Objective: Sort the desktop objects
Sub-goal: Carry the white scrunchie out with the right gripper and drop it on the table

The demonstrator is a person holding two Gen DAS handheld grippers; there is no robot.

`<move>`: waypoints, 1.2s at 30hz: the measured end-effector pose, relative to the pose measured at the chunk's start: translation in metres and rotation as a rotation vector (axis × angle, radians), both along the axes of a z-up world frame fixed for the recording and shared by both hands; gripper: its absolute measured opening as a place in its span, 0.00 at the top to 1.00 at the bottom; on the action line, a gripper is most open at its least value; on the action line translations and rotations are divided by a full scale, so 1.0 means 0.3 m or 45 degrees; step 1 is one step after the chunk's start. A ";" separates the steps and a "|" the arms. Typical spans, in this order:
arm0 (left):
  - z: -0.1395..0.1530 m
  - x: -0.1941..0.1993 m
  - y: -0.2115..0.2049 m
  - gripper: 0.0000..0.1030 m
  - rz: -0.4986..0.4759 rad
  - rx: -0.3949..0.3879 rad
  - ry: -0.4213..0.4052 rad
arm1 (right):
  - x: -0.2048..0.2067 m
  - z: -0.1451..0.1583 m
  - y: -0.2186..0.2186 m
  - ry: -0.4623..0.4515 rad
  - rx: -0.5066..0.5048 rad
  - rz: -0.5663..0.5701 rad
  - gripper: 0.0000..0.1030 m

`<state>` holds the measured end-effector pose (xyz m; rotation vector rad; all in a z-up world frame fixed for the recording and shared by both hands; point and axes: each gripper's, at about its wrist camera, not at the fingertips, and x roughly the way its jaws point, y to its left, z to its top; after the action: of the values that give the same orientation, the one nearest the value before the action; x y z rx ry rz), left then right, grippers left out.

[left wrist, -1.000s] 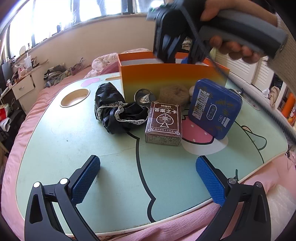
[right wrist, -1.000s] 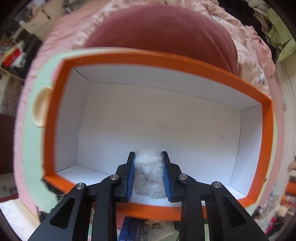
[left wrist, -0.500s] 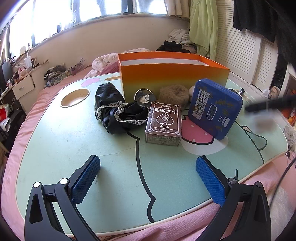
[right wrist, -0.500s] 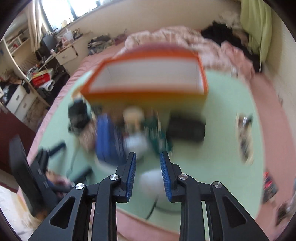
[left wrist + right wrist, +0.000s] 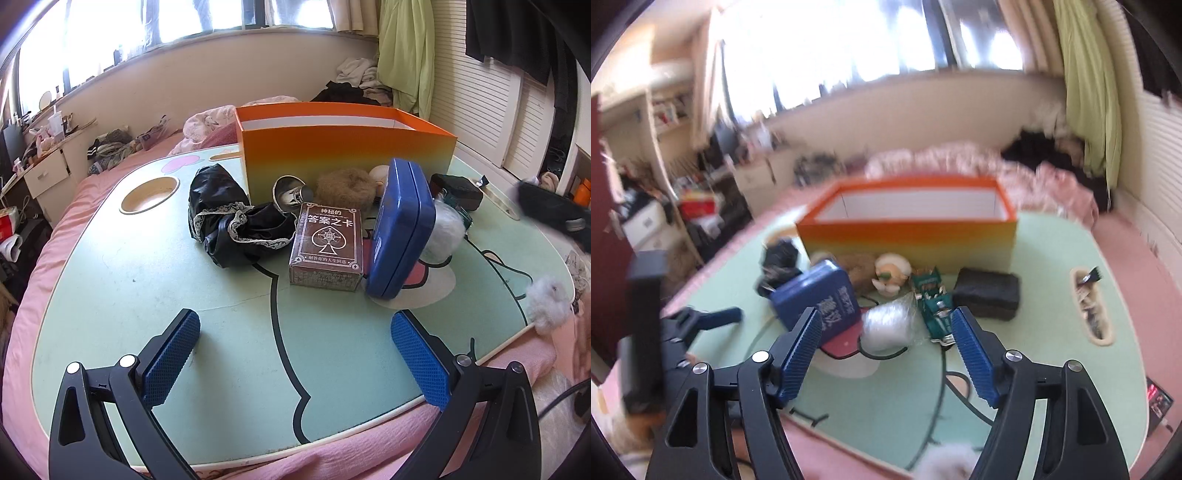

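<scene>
An orange box (image 5: pixel 343 147) stands at the back of the green lap table (image 5: pixel 110 288); it also shows in the right wrist view (image 5: pixel 908 229). In front of it lie a black lace cloth (image 5: pixel 229 221), a brown card box (image 5: pixel 327 247), a blue tin (image 5: pixel 402 229) propped on edge, a brown fluffy ball (image 5: pixel 347 184), a clear plastic wad (image 5: pixel 886 325), a green toy car (image 5: pixel 934 302) and a black pouch (image 5: pixel 988 293). A white fluffy ball (image 5: pixel 548 302) lies at the table's right edge. My left gripper (image 5: pixel 295 354) is open above the near table edge. My right gripper (image 5: pixel 886 350) is open and empty.
A round cup recess (image 5: pixel 149 189) sits at the table's back left. A slot tray (image 5: pixel 1091 302) with small items runs along the right side. Pink bedding (image 5: pixel 332 443) surrounds the table. A metal cup (image 5: pixel 290 192) lies by the orange box.
My right gripper pulled back from over the orange box to the table's near right side and opened. The white fluffy ball it held now lies at the table's right edge. The blue tin has shifted.
</scene>
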<state>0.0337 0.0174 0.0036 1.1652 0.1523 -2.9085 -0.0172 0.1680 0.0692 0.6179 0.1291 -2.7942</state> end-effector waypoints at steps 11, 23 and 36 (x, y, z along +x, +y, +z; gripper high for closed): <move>0.001 -0.001 0.000 0.00 0.001 -0.002 -0.001 | 0.063 0.048 0.121 -0.358 0.228 0.207 0.30; 0.002 -0.001 0.005 0.00 0.003 -0.001 0.000 | -0.116 -0.109 0.064 -0.346 0.183 0.143 0.73; -0.004 -0.003 0.001 0.00 0.001 -0.003 -0.002 | 0.006 -0.238 -0.001 -0.175 0.285 -0.042 0.17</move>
<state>0.0329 0.0176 0.0025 1.1662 0.1492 -2.9063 -0.0156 0.1677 -0.0021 0.8699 0.4113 -2.7794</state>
